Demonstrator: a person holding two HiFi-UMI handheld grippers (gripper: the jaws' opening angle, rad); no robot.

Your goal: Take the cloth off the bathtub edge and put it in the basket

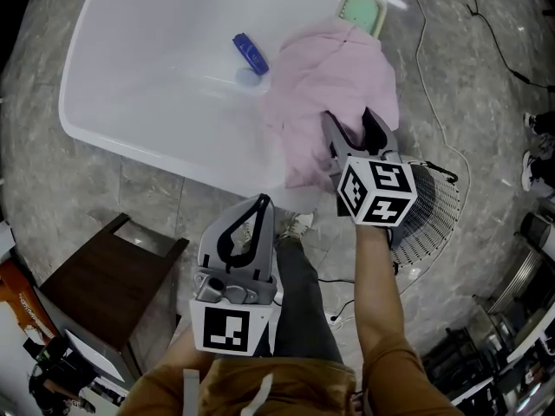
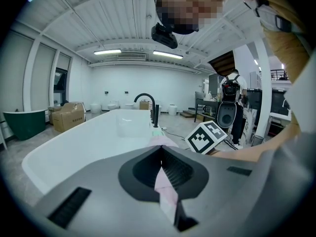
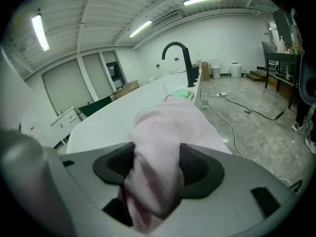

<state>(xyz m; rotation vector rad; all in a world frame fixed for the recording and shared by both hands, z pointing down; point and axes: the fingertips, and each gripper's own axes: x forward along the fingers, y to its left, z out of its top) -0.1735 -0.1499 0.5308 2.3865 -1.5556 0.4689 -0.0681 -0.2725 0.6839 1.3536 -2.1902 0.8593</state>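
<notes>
A dark wooden stool (image 1: 100, 289) stands on the grey stone floor (image 1: 69, 189) at the lower left of the head view, just clear of the white bathtub (image 1: 147, 59), which fills the upper left. A small blue object (image 1: 250, 52) lies inside the tub, toward its right side. Below the tub's near edge the left gripper (image 1: 261, 201) hangs over the floor; its fingers (image 2: 140, 169) are together with nothing held, and only a sliver of pink shows through the slit between them. It points toward the pink cloth (image 1: 325, 85), which is draped over the tub's right edge, bunched on top and hanging down the outer wall. A green sponge (image 1: 359, 9) sits on the rim just beyond the cloth. The right gripper (image 1: 349, 121) reaches into the cloth's lower part, and its fingers (image 3: 195, 169) clamp a thick fold of the fabric that fills the gap from pad to pad. To the right, a white wire basket (image 1: 438, 215) stands on the floor, partly hidden behind that gripper's marker cube, near the tub.
</notes>
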